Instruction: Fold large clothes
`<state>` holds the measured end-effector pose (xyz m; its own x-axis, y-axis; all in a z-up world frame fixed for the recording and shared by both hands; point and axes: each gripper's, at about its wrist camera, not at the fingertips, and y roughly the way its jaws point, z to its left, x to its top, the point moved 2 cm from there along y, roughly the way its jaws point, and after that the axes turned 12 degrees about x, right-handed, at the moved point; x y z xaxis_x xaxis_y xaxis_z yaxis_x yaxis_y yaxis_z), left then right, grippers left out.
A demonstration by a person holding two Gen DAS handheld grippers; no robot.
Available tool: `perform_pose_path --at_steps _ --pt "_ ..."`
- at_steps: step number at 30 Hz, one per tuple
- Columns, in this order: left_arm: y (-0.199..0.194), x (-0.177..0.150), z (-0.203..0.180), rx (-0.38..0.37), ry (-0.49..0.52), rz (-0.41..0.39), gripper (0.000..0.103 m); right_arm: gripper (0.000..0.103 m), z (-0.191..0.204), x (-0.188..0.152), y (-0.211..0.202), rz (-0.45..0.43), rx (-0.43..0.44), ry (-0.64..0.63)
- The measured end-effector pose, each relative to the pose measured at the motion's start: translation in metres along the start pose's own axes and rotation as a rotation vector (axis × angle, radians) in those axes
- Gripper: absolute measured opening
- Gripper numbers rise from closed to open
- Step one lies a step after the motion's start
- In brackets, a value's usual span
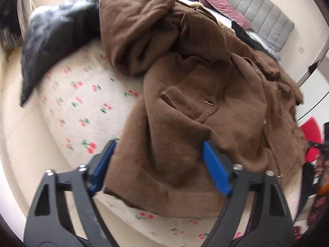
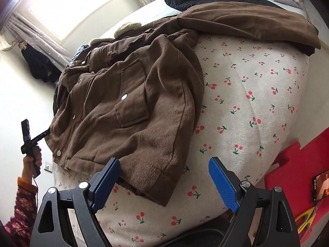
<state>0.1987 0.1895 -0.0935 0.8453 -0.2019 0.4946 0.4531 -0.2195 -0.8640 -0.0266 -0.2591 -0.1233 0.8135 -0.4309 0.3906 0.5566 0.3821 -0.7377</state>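
Both tools, left point(image 1: 158, 154) and right point(image 2: 164, 175), gape above the brown coat point(image 1: 205, 107); no readable writing.

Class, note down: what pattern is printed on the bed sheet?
Small red cherries with green leaves on a cream sheet, clearest in the right wrist view.

Right gripper point(image 2: 163, 182) jaws wide, nothing clamped, over brown jacket point(image 2: 131, 103) hem corner; jacket crumpled on cherry-print bedsheet point(image 2: 257, 94).

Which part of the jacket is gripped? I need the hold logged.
None yet: left gripper straddles the brown jacket hem, right gripper is open.
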Motion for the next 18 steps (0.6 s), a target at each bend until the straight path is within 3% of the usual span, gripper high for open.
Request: perform_pose_path --at_steps 1,3,4,6,11,12,13,14,15,16,18 --pt "-0.002 -0.004 0.0 -0.005 -0.009 -0.017 0.076 0.089 -0.002 0.002 0.004 0.002 -0.001 0.014" --pt "-0.007 -0.011 0.002 -0.037 -0.035 -0.023 0.056 0.089 -0.008 0.005 0.012 0.02 0.031 0.061" --pt "-0.008 -0.013 0.004 -0.038 -0.052 -0.023 0.051 0.089 -0.01 0.007 0.016 0.024 0.061 0.091" --pt "-0.014 -0.019 0.009 -0.076 -0.106 -0.008 0.029 0.089 -0.012 0.01 0.025 0.034 0.097 0.123" --pt "-0.026 -0.035 0.009 -0.13 -0.217 0.06 0.018 0.087 0.003 0.013 0.042 0.062 0.097 0.088" --pt "-0.031 -0.039 0.006 -0.14 -0.228 0.069 0.017 0.078 0.007 0.012 0.044 0.067 0.088 0.066" --pt "-0.035 -0.042 0.003 -0.155 -0.235 0.074 0.017 0.06 0.011 0.011 0.045 0.069 0.068 0.037" --pt "-0.04 -0.045 0.0 -0.173 -0.241 0.076 0.016 0.049 0.014 0.01 0.045 0.066 0.058 0.017" --pt "-0.049 -0.048 -0.005 -0.201 -0.247 0.075 0.016 0.026 0.014 0.011 0.043 0.058 0.075 0.014" --pt "-0.055 -0.05 -0.01 -0.223 -0.252 0.072 0.016 0.017 0.014 0.011 0.038 0.042 0.099 0.017" --pt "-0.078 -0.054 -0.021 -0.281 -0.259 0.052 0.015 0.012 0.014 0.011 0.024 -0.007 0.13 0.015"
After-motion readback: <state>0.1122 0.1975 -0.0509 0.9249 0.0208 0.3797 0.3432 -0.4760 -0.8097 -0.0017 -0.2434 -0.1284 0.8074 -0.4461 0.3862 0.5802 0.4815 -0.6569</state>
